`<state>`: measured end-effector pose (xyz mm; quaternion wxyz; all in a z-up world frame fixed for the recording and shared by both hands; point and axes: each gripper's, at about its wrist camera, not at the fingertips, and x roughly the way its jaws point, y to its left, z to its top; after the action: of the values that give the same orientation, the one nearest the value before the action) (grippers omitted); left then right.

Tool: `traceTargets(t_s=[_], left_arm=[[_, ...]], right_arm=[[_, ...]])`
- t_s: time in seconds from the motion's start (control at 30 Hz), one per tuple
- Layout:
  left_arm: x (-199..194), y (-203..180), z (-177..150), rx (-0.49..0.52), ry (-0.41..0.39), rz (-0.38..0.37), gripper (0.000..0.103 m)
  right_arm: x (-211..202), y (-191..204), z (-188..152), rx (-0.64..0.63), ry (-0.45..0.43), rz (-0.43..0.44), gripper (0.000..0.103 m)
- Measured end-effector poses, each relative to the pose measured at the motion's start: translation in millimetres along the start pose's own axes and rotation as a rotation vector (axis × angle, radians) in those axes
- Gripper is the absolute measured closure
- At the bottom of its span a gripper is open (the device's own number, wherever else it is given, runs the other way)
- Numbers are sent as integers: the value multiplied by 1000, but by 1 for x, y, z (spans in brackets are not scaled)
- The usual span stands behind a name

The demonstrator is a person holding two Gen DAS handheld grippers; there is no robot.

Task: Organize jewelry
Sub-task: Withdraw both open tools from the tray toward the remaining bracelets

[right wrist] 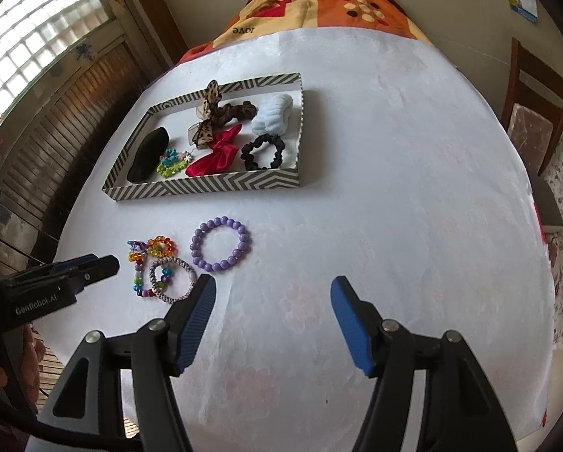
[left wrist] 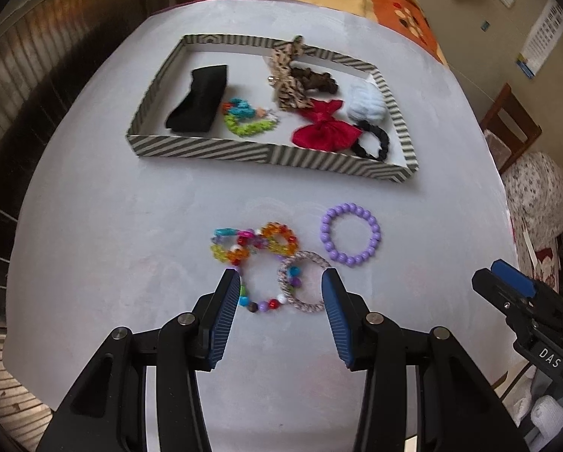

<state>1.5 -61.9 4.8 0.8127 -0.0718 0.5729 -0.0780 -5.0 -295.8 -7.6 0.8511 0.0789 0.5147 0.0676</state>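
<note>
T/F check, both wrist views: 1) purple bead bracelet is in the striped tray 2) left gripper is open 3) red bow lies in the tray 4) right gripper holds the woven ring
1) False. The purple bead bracelet lies on the table, outside the striped tray.
2) True. The left gripper is open.
3) True. The red bow lies in the tray.
4) False. The right gripper is open and empty; the woven ring lies on the table.

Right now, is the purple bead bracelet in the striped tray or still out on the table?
Out. The purple bead bracelet lies flat on the white table, in front of the striped tray and clear of its wall.
</note>
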Motion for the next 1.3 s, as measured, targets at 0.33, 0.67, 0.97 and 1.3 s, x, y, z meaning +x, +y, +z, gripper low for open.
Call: traceTargets(t_s=[0.33, 0.67, 0.97, 1.3], left_arm=[[9, 40, -3, -77, 43, 12, 67], [34, 49, -2, -74, 91, 50, 67], [50, 56, 16, -106, 102, 59, 67], [68, 46, 10, -1, 145, 122, 67]], right_arm=[[28, -1, 7, -8, 32, 49, 36], [63, 16, 14, -80, 85, 81, 36], [77, 45, 18, -192, 90, 114, 41], [94, 37, 31, -154, 108, 95, 41]])
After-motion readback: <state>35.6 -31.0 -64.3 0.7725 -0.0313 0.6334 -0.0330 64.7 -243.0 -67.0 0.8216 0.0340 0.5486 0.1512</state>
